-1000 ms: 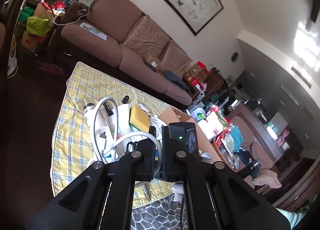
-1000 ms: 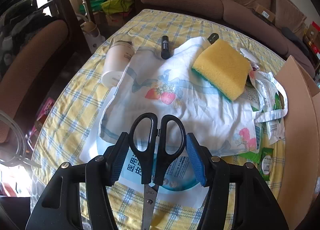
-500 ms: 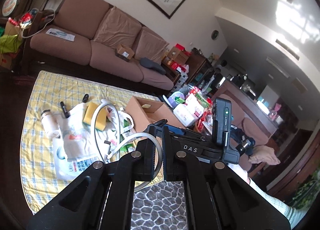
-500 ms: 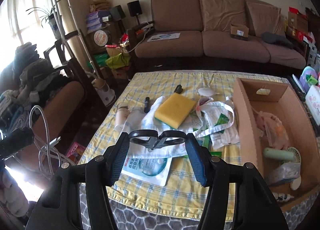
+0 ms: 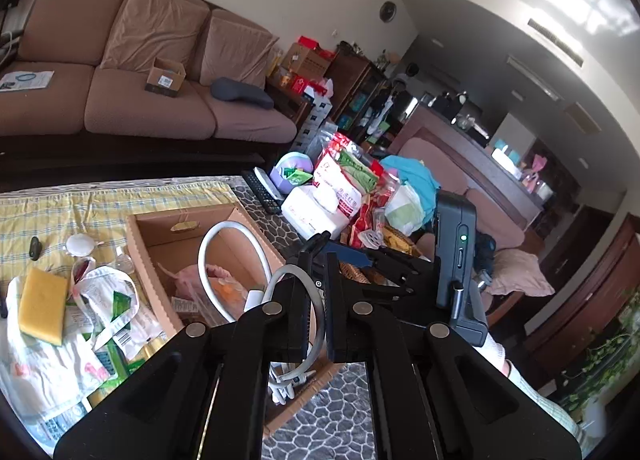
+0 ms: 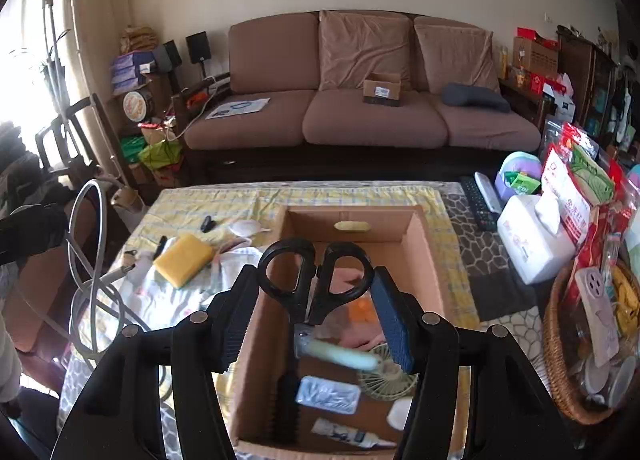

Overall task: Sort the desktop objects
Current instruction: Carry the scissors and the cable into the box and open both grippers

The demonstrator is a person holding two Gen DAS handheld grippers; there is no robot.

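nearby, sponge (image 6: 183,260) beside cardboard box (image 6: 430,260), remotes (image 6: 482,196)

The scissors (image 6: 316,284) blades are hidden below the handles; box (image 6: 420,244) contents are blurred.

box (image 6: 420,256) on table, sponge (image 6: 183,260) left of it, basket (image 6: 560,344) right, sofa (image 6: 360,112) behind.

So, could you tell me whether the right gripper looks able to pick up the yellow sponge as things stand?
Probably not yet: the right gripper is shut on the black scissors above the cardboard box. The yellow sponge lies uncovered on the cloth, so it could once the scissors are released.
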